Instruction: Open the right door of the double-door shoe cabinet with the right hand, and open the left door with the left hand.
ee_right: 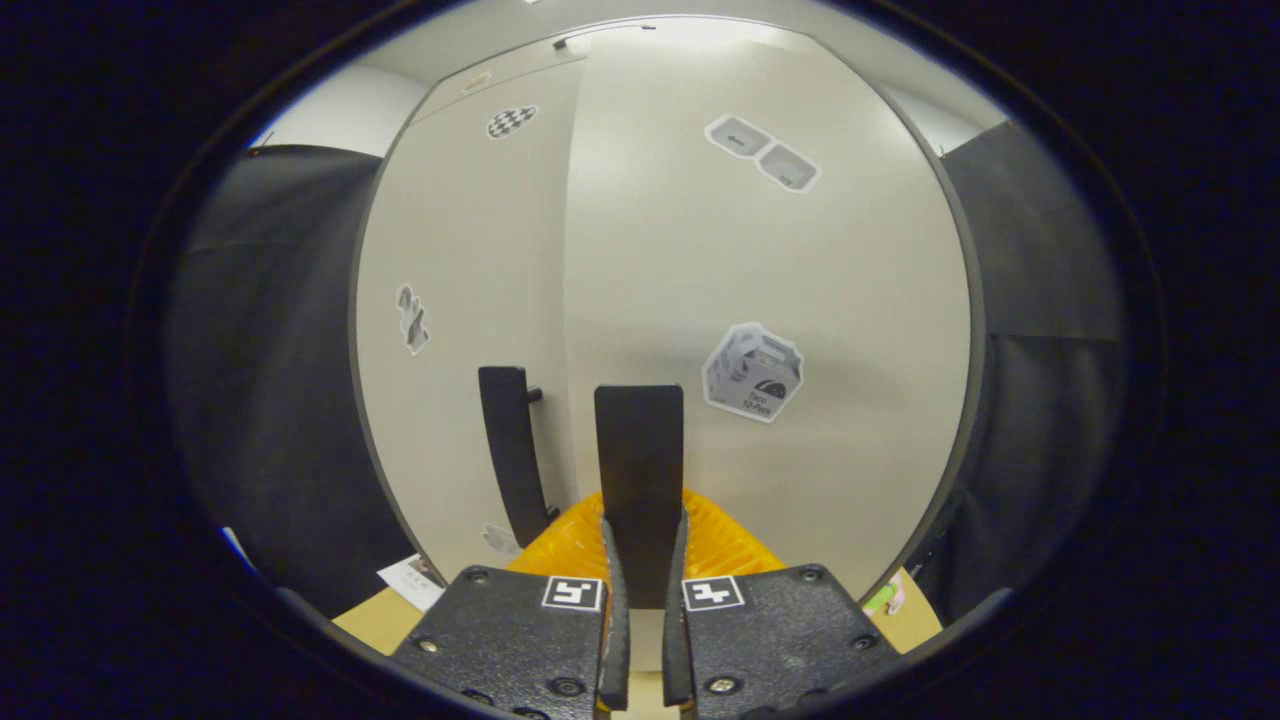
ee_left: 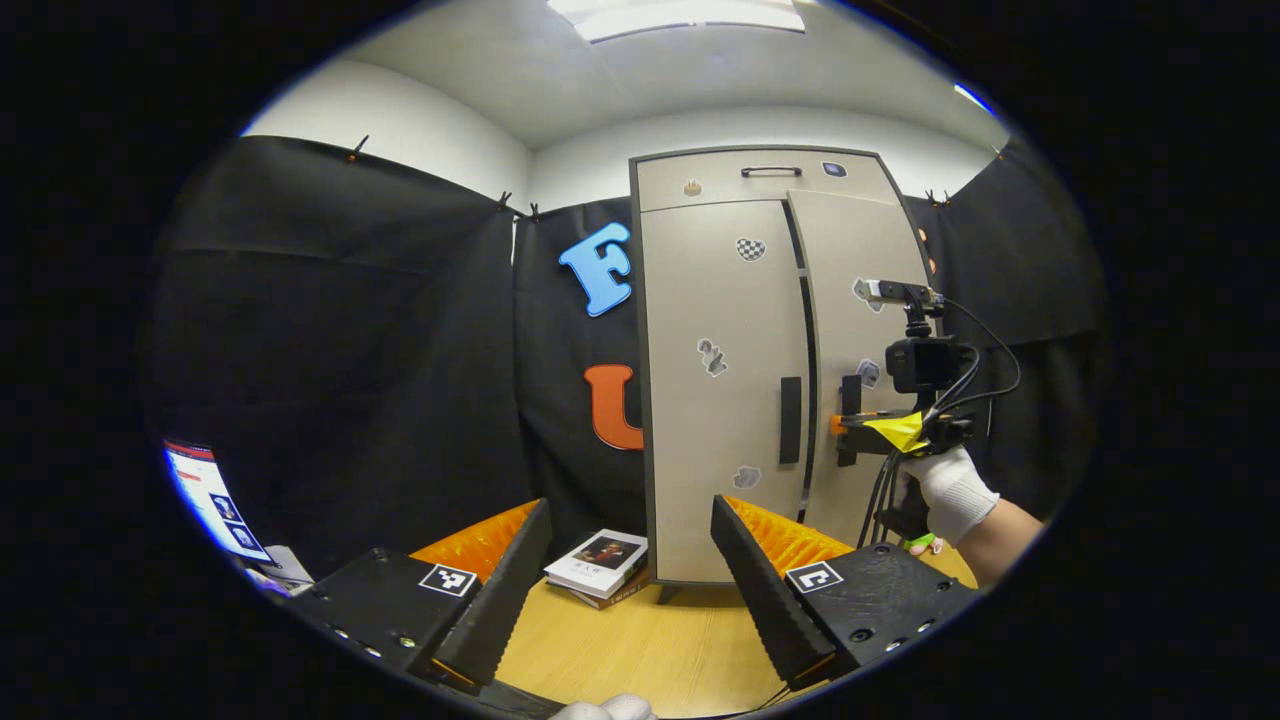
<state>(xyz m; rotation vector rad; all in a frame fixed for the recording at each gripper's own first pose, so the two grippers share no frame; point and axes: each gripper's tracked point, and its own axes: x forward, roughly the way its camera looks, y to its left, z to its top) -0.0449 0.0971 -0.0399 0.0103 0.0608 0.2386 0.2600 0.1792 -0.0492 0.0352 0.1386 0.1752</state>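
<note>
Shoe cabinet (ee_left: 740,380) stands centre frame in the left gripper view, its right door (ee_left: 850,350) seemingly slightly ajar. Right gripper (ee_right: 641,560) pinches that door's handle (ee_right: 639,470) at lower centre. Left gripper (ee_left: 630,580) is spread wide over the table (ee_left: 640,640), well apart from the left door (ee_left: 715,390).

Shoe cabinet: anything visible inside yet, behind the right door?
No. The right door stands ajar, with the right gripper shut on the right door's handle. Only a dark gap shows beside the left door; the contents are hidden.
</note>
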